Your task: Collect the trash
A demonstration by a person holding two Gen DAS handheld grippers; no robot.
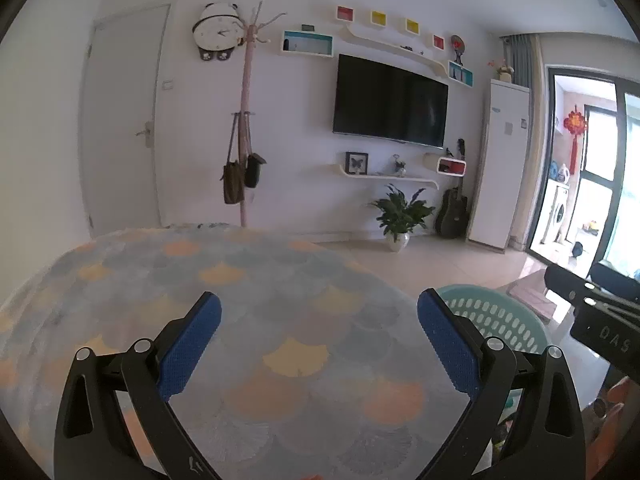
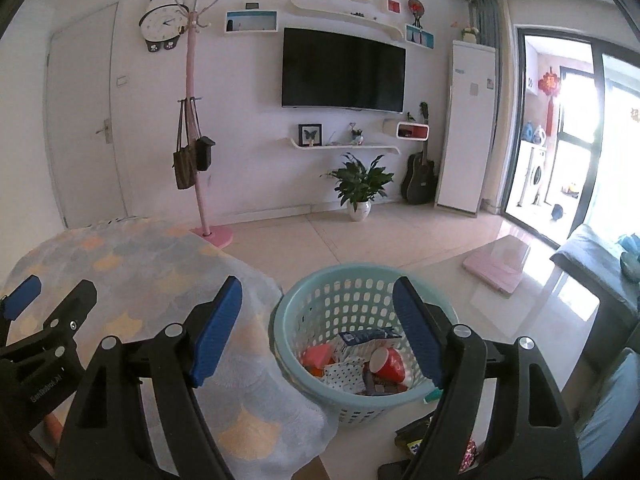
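Both sets of jaws stand wide with nothing between them: my left gripper (image 1: 319, 342) hangs over the patterned cloth-covered table (image 1: 168, 280), my right gripper (image 2: 318, 330) over the table's edge and the turquoise basket (image 2: 304, 308). I judge they are freed for the next pick. Collected trash, a red cup (image 2: 390, 364) and a carton (image 2: 366, 340), lies inside; wrappers (image 2: 416, 436) remain on the floor beside it.

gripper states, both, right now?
Left gripper: open, nothing between the pads, over the patterned cloth.
Right gripper: open, empty, at the near rim of the teal basket.
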